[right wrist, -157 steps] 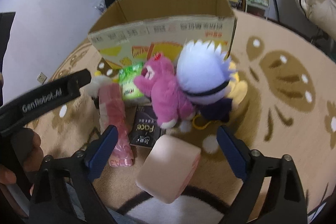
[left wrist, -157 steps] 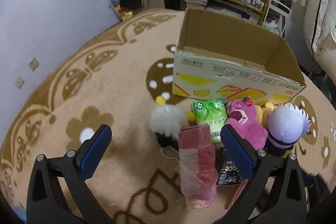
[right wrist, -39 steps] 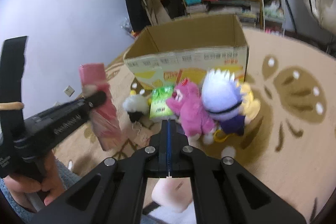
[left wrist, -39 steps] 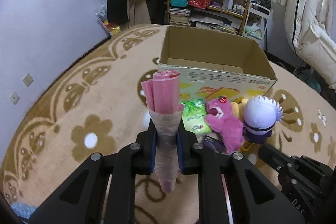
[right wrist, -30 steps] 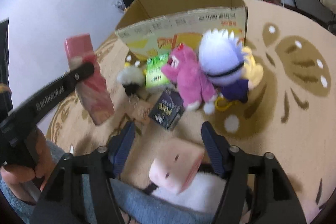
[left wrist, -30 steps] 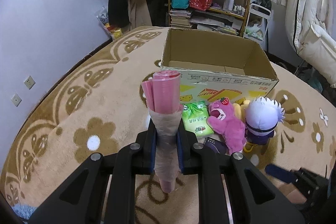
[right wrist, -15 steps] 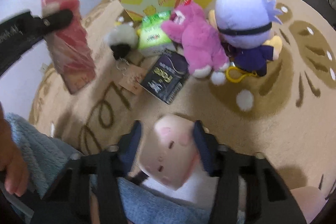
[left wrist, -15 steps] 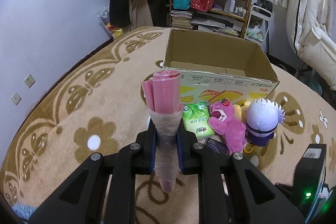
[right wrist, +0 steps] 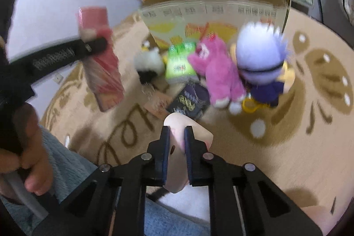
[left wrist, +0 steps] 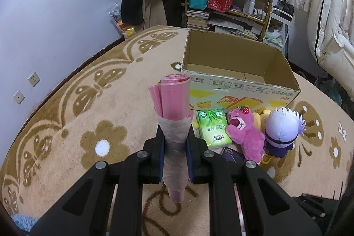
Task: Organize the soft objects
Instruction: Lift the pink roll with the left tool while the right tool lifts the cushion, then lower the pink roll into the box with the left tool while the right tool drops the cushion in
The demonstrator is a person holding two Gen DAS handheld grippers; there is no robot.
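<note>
My left gripper (left wrist: 176, 153) clamps pink bag roll (left wrist: 173, 107); right gripper (right wrist: 177, 143) pinches pale squishy toy (right wrist: 188, 125), mostly hidden. Box (left wrist: 241, 90) print blurred, unreadable.

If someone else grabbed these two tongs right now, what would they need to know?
Left gripper: shut on the pink bag roll, held upright above the rug.
Right gripper: shut on a pale pink squishy toy, low near the person's lap.
The cardboard box looks empty; nothing is packed yet.
Still on the rug in front of the box: green tissue pack, pink bear, white-haired doll, black-and-white fluffy toy, dark packet.
Likely next: drop both held items in the box, then the rest.
</note>
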